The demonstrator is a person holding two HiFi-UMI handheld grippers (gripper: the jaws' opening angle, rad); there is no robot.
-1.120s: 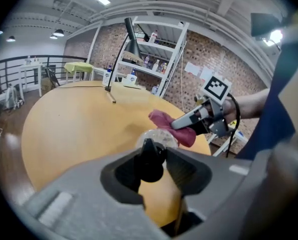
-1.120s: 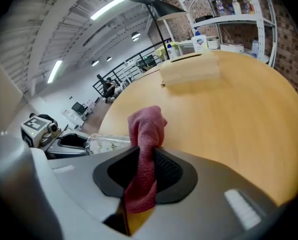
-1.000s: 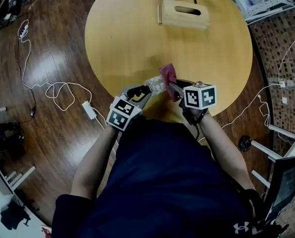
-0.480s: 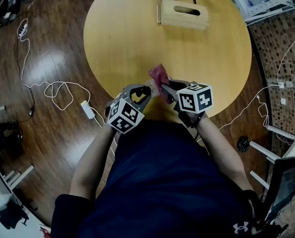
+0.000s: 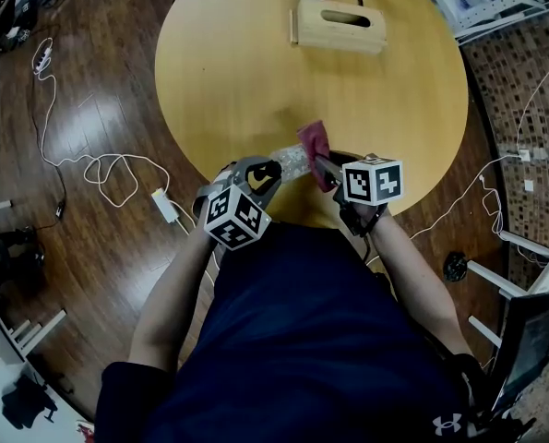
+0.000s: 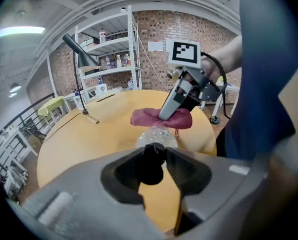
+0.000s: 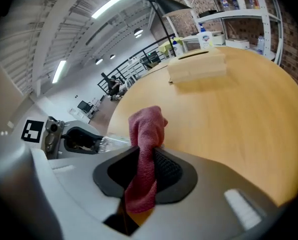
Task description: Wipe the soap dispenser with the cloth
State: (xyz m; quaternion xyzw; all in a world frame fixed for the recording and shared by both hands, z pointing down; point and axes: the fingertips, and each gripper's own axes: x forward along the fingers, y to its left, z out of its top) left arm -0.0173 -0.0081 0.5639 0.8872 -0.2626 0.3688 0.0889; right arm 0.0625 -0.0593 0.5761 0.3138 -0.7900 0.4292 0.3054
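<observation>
The soap dispenser (image 5: 293, 160) is held clear of the tabletop (image 5: 256, 72), above its near edge and lying almost on its side. The left tool (image 5: 270, 170) is closed narrowly on the dark pump head (image 6: 151, 163), and the clear body sticks out toward the far right. The cloth (image 7: 146, 134) is pinched between the jaws of the right tool (image 5: 322, 165). Its bunched free end is laid on the far end of the clear body. Whether it presses firmly or only brushes cannot be judged, since the contact is small in the head view.

The main risk is judged to lie in the left grip. Only the pump head is clamped, so the whole body acts as a lever. A hard stroke near the far end could twist the dispenser in the jaws or pull it out. It would then be dropped on the near edge and might roll off to the floor (image 5: 99, 90).

The pump could also be pushed in by sideways pressure, and soap could be squeezed out over the body being cleaned.

The cloth is gripped by one narrow fold, so it could be dragged free if it catches. If the right tool is brought in too close, the plastic would be rubbed by hard jaw tips rather than fabric.
</observation>
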